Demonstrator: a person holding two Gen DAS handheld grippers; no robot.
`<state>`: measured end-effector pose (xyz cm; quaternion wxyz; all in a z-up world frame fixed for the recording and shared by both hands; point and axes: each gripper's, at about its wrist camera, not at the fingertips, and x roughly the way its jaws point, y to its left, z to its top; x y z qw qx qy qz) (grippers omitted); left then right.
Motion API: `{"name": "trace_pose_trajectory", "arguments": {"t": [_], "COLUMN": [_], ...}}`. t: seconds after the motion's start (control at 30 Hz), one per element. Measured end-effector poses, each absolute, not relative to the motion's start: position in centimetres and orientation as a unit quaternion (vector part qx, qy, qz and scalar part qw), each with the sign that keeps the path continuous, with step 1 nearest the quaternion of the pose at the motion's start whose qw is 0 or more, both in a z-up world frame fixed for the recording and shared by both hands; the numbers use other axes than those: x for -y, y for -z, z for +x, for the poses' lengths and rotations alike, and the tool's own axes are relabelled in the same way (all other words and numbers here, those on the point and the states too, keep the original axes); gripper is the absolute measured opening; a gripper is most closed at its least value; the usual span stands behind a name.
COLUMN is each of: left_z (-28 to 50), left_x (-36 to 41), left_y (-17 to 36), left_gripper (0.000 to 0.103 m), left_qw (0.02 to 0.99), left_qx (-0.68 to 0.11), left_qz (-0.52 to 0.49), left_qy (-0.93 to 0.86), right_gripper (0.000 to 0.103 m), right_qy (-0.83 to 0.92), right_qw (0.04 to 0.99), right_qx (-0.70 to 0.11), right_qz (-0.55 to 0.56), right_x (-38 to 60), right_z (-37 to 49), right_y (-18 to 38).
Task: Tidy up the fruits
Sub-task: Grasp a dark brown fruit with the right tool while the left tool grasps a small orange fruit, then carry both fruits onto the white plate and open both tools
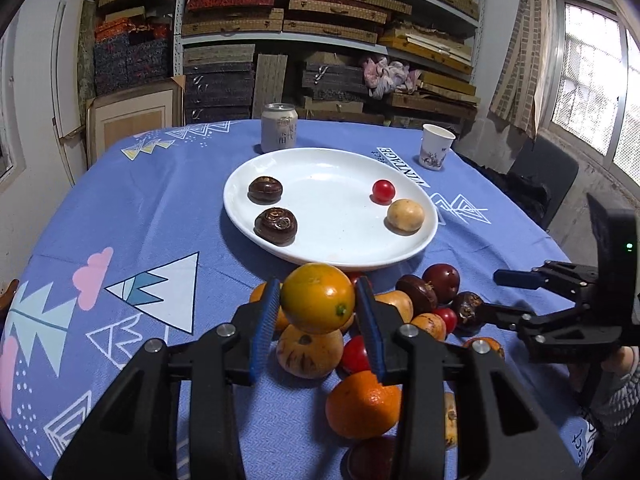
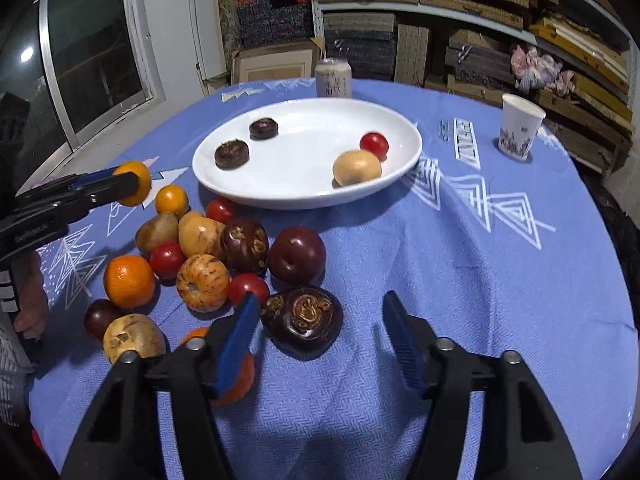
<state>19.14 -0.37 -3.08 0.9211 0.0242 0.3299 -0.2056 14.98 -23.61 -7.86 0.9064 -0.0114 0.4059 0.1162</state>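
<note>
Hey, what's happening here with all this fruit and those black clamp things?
Someone is sorting fruit with a hand-held gripper in each hand. The left gripper is clamped on a yellow-orange citrus, held above the pile of fruit on the blue tablecloth. The right gripper is open, with a dark, wrinkled fruit between its fingers. The white plate already holds four pieces.

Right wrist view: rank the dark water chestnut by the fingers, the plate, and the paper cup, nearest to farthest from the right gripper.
1. Dark water chestnut: between the open fingers of the right gripper, left of centre.
2. White plate: mid-table, ahead.
3. Paper cup: far right.
</note>
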Motion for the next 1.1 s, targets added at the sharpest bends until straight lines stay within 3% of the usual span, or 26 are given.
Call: {"name": "trace_pose_trajectory", "arguments": {"t": [0.2, 0.37, 0.57, 0.77, 1.1], "left_z": [19.3, 19.6, 19.8, 19.8, 26.0], "left_x": [0.4, 0.2, -0.1, -0.1, 2.7], "left_y": [3.2, 3.4, 3.6, 3.7, 2.2], "left_gripper": [0.038, 0.038, 0.038, 0.038, 0.038], "left_qw": [0.918, 0.917, 0.917, 0.917, 0.906], "left_qx": [-0.335, -0.34, -0.343, -0.344, -0.362], "left_qz": [0.02, 0.017, 0.012, 0.014, 0.024], "left_qy": [0.21, 0.207, 0.203, 0.203, 0.218], "right_gripper": [0.06, 0.06, 0.049, 0.049, 0.048], "right_qy": [-0.133, -0.15, -0.167, -0.135, -0.153], "right_qw": [0.9, 0.887, 0.875, 0.894, 0.907], "right_qx": [-0.414, -0.436, -0.452, -0.424, -0.392], "right_qz": [-0.025, 0.028, 0.038, -0.047, -0.004], "right_x": [22.4, 23.7, 24.7, 22.3, 23.7], "right_z": [15.3, 16.4, 17.0, 16.0, 20.3], "right_y": [8.6, 9.5, 9.4, 9.2, 4.7]}}
